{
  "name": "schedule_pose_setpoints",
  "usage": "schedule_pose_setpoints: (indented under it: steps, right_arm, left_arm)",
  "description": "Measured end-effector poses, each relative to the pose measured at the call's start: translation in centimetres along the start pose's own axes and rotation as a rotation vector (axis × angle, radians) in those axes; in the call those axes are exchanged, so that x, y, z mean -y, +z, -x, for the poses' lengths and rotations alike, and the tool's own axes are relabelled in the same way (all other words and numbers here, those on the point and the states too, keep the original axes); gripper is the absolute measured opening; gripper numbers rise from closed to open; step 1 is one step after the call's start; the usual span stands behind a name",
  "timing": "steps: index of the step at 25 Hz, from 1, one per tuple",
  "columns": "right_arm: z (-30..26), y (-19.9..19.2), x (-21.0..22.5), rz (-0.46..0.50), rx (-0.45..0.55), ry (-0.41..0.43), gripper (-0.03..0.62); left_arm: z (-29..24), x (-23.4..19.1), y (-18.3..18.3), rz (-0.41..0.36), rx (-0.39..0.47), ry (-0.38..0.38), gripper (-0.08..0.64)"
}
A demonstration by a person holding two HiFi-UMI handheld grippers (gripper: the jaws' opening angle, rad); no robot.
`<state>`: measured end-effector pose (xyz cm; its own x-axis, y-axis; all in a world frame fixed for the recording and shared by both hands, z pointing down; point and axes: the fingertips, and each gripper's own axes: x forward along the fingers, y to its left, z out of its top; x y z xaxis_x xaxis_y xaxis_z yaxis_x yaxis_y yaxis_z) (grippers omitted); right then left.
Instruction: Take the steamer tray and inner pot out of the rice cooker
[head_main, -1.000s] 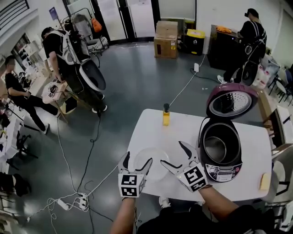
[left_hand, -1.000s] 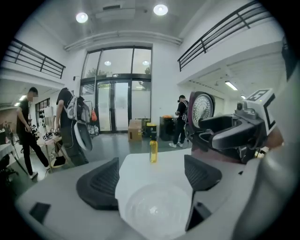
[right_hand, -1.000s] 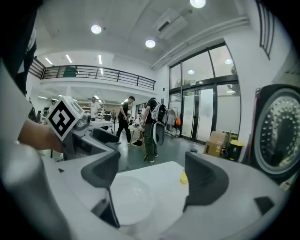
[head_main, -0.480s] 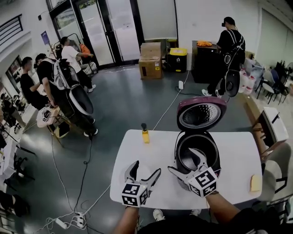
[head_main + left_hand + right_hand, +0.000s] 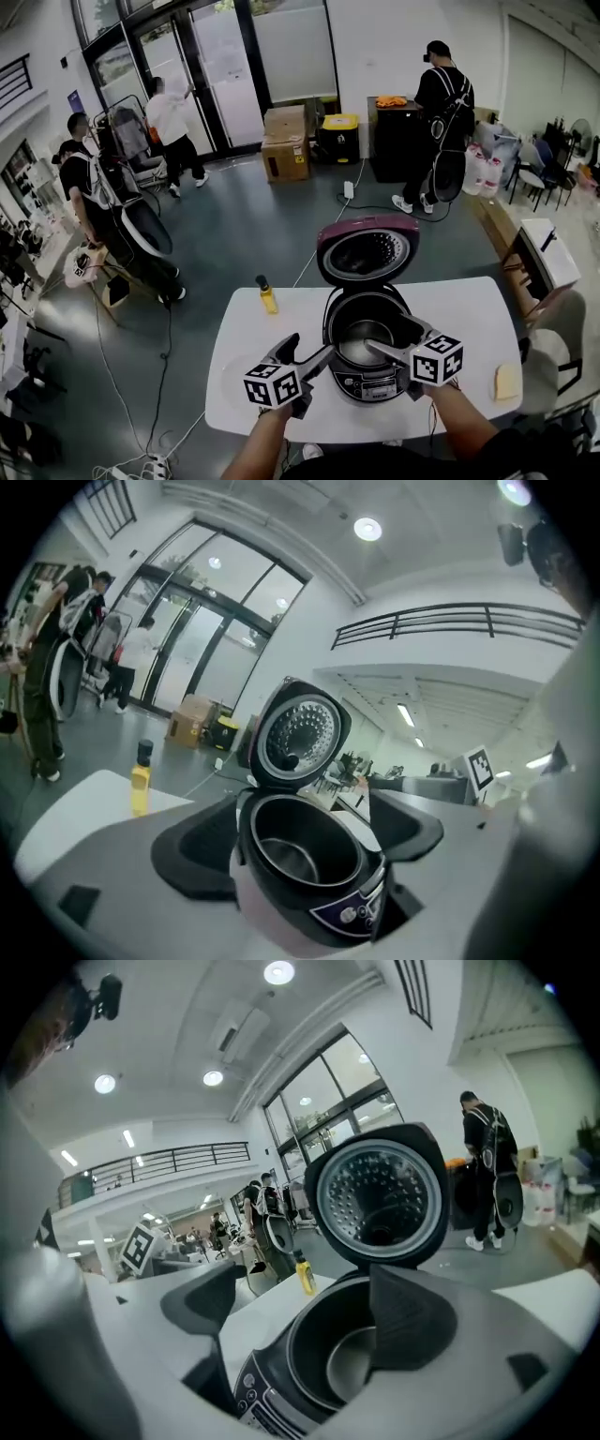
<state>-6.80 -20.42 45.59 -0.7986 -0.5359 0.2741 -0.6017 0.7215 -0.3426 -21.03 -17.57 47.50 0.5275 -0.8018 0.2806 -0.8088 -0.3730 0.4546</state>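
The purple rice cooker (image 5: 367,375) stands on the white table (image 5: 469,309) with its lid (image 5: 366,248) up. The dark inner pot (image 5: 362,339) sits in it, and I see no tray inside. A pale round tray (image 5: 236,373) lies flat on the table to the left. My left gripper (image 5: 309,349) is open at the cooker's left front. In the left gripper view the cooker (image 5: 314,892) lies between its spread jaws. My right gripper (image 5: 394,335) is open over the pot's right rim. One finger (image 5: 408,1321) hangs over the pot (image 5: 342,1363). Neither grips anything.
A yellow bottle (image 5: 268,296) stands at the table's far left edge. A yellow pad (image 5: 506,380) lies near the right front edge, with a chair (image 5: 553,352) beside it. People and cardboard boxes (image 5: 286,145) are farther back, and cables (image 5: 141,459) run along the floor.
Both grippers have moved right, from around the pale tray to the rice cooker. Their jaws stayed open. The head view has shifted so the cooker is now central.
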Motion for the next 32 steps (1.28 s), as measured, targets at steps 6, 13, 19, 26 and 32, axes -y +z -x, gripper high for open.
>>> schedule_pose_setpoints:
  steps: [6,13,19,26,32]
  right_arm:
    - [0.8,-1.8,5.1,-0.309,-0.065,0.07,0.43]
    - [0.9,-3.4,9.0,-0.63,-0.109,0.154,0.43]
    - [1.0,-5.4,11.3,-0.838,-0.129,0.169,0.428]
    - [2.3,-6.6,13.7,-0.929,-0.138,0.13,0.428]
    - [2.1,-8.6,14.1,-1.007,-0.169,0.15,0.428]
  left_arm:
    - [-2.6,-0.5,-1.5,0.301,-0.066,-0.114,0.44]
    - [-4.5,-1.8,-2.5,0.661,-0.06,-0.228,0.446]
    - [-5.3,-3.1,-4.6,0.755,-0.114,-0.204,0.445]
    - [-6.8,-2.1,-5.6,0.805,-0.151,-0.226,0.445]
    - [-7.8,-1.6,-6.7,0.867,-0.157,-0.244,0.442]
